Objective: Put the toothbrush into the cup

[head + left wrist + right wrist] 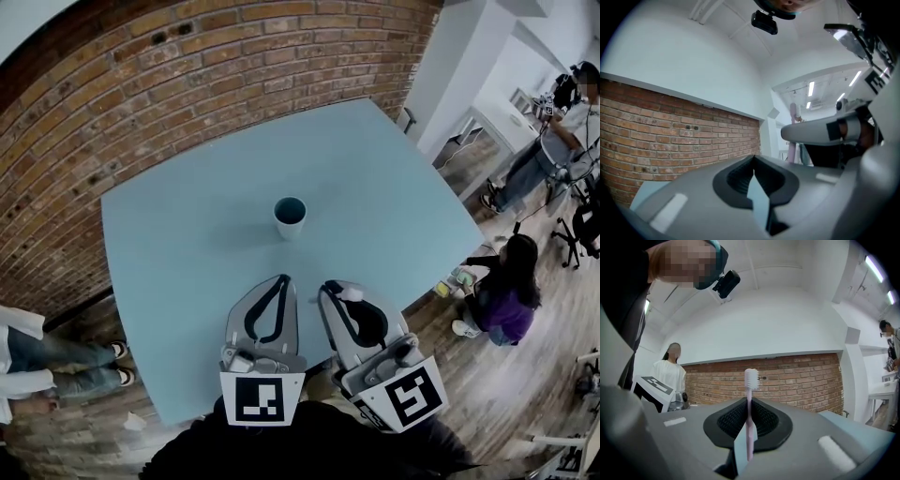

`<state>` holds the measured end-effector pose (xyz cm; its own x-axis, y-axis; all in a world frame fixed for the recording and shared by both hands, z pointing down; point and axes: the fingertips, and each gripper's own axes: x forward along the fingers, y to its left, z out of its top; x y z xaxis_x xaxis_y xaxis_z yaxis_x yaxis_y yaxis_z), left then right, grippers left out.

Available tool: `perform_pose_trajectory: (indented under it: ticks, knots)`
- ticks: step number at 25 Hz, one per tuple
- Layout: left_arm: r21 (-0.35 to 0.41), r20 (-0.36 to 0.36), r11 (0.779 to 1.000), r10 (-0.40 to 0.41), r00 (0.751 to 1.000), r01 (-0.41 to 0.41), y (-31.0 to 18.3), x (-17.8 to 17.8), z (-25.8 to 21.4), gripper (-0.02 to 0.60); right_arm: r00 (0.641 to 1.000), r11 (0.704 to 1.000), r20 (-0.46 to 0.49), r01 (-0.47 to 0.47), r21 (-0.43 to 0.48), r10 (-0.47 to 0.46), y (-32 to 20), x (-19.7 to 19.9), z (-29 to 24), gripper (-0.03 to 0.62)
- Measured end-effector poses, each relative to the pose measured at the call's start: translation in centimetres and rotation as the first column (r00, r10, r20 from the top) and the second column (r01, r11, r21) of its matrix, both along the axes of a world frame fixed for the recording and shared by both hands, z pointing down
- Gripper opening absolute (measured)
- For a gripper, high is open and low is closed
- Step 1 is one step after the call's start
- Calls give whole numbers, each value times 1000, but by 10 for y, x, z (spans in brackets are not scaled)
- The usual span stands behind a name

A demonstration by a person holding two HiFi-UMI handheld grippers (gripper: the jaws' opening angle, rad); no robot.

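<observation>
A white cup (290, 217) with a dark teal inside stands upright near the middle of the light blue table (187, 244). Both grippers hover side by side over the table's near edge, pointing toward the cup and short of it. My right gripper (332, 285) (749, 404) is shut on a pale pink toothbrush (749, 420), which stands upright between the jaws with its white bristle head (751, 376) on top; that head (352, 293) also shows in the head view. My left gripper (283, 278) (753, 163) is shut, with nothing between its jaws.
A red brick wall (141, 84) runs along the table's far and left sides. A person in jeans (52, 361) stands at the left edge. Another person (506, 291) crouches by the table's right corner, and a third (558, 131) stands farther right.
</observation>
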<state>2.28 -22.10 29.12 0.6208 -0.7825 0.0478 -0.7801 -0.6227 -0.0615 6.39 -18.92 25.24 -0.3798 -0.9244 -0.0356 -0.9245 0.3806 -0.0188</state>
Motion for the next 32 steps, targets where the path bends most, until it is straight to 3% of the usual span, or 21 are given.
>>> perform_pose_trajectory:
  ticks: [12,20,32]
  knots:
    - [-43,9,997,-66,998,66,-60,16,22,6,995,993,5,99,-68,-99,-64,13,27,23]
    - [-48,69,994,-91,994,94,-99,30,34,8,991,989,53,126,-75,-122,-113,30,29,23]
    - [-90,86,981,-162,983,170,-156,26,66,8,984,978,12,179,-108,-179,-192,33,53,23]
